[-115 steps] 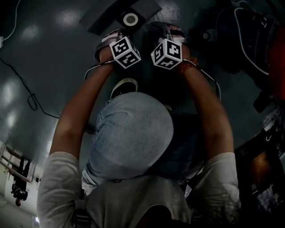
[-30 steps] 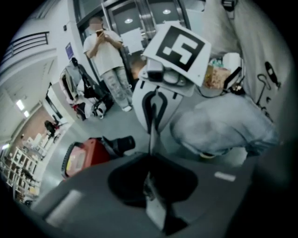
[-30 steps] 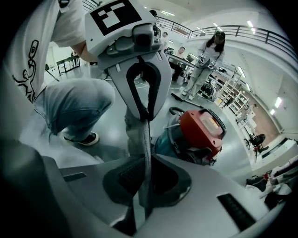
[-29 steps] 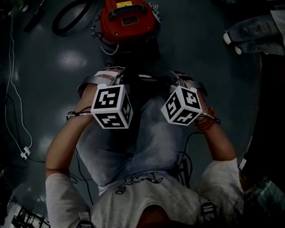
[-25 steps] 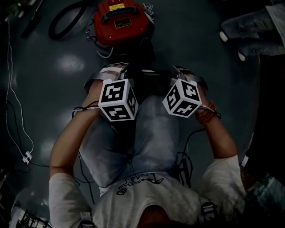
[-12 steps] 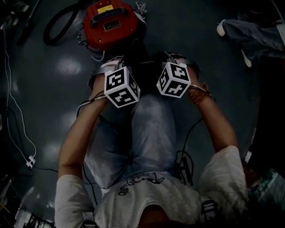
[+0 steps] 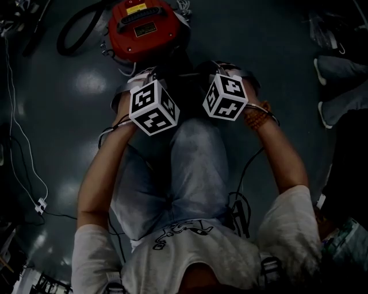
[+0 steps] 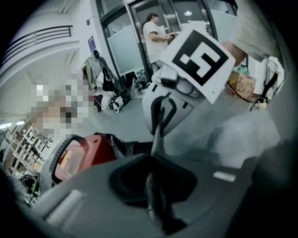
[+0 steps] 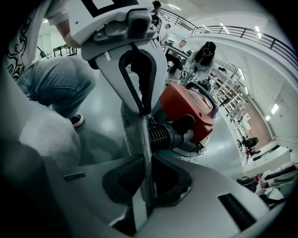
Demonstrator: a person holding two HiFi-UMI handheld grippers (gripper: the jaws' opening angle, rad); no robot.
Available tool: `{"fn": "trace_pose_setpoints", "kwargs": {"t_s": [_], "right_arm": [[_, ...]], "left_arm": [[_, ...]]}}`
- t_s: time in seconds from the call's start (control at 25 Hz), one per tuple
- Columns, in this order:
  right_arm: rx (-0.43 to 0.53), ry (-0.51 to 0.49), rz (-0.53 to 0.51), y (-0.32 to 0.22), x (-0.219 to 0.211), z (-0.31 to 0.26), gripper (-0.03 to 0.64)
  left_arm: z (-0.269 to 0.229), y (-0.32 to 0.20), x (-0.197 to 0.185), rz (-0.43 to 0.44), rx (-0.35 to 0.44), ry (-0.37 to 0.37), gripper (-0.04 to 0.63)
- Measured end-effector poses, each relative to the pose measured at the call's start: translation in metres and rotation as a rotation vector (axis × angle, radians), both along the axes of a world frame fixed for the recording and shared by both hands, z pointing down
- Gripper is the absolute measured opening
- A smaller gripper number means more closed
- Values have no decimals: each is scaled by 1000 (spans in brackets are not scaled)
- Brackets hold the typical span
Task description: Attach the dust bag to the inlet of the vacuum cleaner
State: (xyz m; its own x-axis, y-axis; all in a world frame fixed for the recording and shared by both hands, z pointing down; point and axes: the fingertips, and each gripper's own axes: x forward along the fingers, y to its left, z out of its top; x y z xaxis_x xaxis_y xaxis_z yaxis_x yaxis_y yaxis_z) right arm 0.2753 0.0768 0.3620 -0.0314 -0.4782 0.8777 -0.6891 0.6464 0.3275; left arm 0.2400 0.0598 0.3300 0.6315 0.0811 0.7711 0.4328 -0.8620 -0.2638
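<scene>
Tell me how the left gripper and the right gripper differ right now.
The left gripper has the red vacuum cleaner on its view's left; the right gripper has it on the right. A bead bracelet sits behind the right gripper; none shows behind the left gripper. Shared: both are shut on the thin grey dust bag, facing each other.

The floor (image 7: pixel 63 74) is dark grey and glossy, throwing back soft patches of ceiling light. A thin white cable (image 7: pixel 39 204) trails over it at the left (ending in a small plug block). Tall glass doors (image 8: pixel 123 46) in dark frames stand behind. A curved upper-level railing (image 9: pixel 242 30) sweeps overhead, with strip lights (image 9: pixel 174 6) and open shelving (image 9: pixel 228 92) beyond.
</scene>
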Motion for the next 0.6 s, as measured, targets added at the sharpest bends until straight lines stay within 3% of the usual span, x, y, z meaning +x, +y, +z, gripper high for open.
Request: {"fn": "trace_pose_setpoints", "kwargs": {"t_s": [0.24, 0.6], "right_arm": [[7, -38, 38, 2, 4, 1, 34], [34, 23, 7, -4, 2, -9, 34]], "left_arm": [[-1, -1, 5, 18, 32, 3, 23], [3, -6, -1, -8, 65, 21, 16]]}}
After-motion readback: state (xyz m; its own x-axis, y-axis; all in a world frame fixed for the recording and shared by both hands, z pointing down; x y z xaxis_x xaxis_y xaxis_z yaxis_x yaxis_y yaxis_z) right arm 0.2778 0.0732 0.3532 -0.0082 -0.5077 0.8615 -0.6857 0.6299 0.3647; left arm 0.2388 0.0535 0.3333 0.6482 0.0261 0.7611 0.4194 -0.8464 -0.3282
